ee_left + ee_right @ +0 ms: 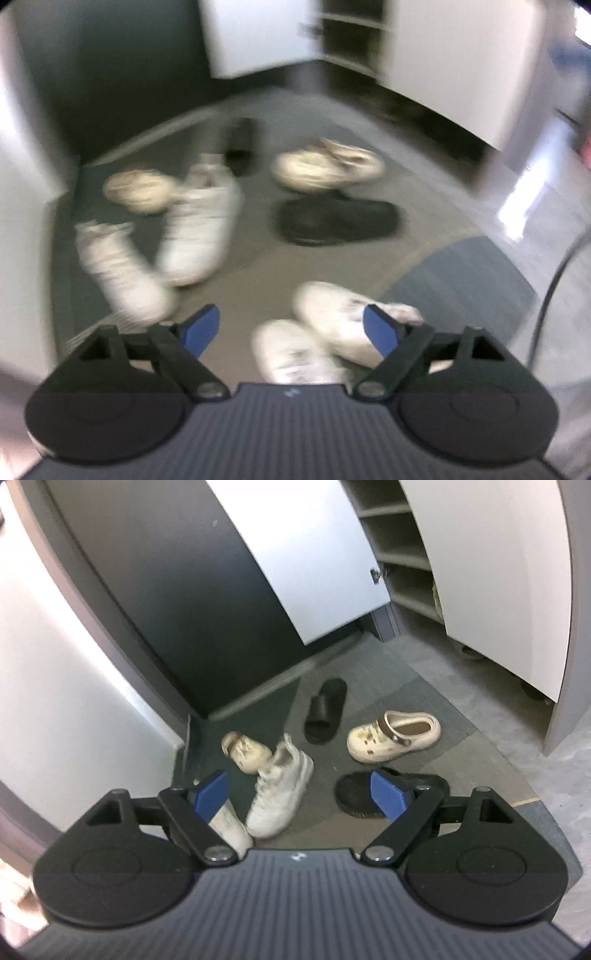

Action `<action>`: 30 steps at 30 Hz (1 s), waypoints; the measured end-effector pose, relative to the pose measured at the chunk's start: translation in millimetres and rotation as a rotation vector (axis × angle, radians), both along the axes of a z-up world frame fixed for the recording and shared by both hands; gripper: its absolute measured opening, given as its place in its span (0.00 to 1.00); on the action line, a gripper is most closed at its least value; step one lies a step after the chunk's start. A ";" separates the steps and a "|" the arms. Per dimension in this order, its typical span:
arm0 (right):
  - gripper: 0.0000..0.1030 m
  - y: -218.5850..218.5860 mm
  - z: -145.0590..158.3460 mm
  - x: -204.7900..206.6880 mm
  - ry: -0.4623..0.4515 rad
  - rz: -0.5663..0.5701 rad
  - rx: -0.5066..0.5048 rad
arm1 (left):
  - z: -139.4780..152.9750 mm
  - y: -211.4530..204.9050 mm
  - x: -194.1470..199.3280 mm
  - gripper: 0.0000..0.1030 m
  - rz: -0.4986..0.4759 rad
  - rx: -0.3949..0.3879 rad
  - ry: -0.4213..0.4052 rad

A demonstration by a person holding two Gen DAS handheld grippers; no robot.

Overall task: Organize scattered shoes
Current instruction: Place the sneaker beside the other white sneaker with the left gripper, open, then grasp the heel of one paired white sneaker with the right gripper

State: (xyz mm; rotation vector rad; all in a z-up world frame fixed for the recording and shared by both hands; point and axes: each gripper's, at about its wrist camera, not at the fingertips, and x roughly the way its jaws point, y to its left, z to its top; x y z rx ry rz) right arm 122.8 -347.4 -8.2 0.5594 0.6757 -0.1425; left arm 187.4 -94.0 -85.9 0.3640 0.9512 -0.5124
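Shoes lie scattered on the grey floor mat. The left wrist view is blurred: two white sneakers, two cream clogs, a black slide and a black clog. My left gripper is open and holds nothing, above two more white shoes lying side by side. In the right wrist view my right gripper is open and empty, above a white sneaker. Its right finger partly hides the black clog. A cream clog and the black slide lie beyond.
A shoe cabinet with bare shelves stands at the back right, its white door swung open. A dark wall panel and a white wall close in the left. A darker mat lies at the right.
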 end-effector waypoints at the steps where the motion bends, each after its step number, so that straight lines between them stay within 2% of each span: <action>1: 0.83 2.1 -6.4 1.2 0.025 0.012 -0.019 | 17.9 13.6 -1.5 0.84 0.050 -0.023 0.022; 3: 0.83 6.7 -18.0 2.8 0.068 0.032 -0.053 | 51.7 34.9 -14.8 0.84 0.101 -0.078 0.048; 5: 0.83 11.1 -28.2 4.5 0.106 0.050 -0.064 | 77.3 43.7 -33.1 0.85 0.122 -0.101 0.051; 8: 0.83 23.9 -50.6 8.1 0.193 0.102 -0.059 | 107.8 47.7 -65.4 0.88 0.110 -0.122 0.049; 10: 0.83 41.1 -68.4 9.8 0.250 0.169 -0.090 | 125.2 48.4 -91.5 0.89 0.101 -0.119 0.034; 13: 0.83 68.0 -98.1 9.7 0.324 0.283 -0.118 | 145.6 49.6 -120.6 0.90 0.079 -0.139 0.072; 19: 0.83 105.2 -141.1 4.8 0.417 0.422 -0.168 | 170.6 65.7 -159.2 0.90 -0.007 -0.289 0.160; 26: 0.83 133.3 -173.2 2.6 0.514 0.540 -0.252 | 182.2 81.6 -167.1 0.90 -0.003 -0.357 0.154; 30: 0.83 137.0 -181.9 3.4 0.540 0.564 -0.267 | 186.1 84.6 -165.6 0.90 -0.005 -0.377 0.145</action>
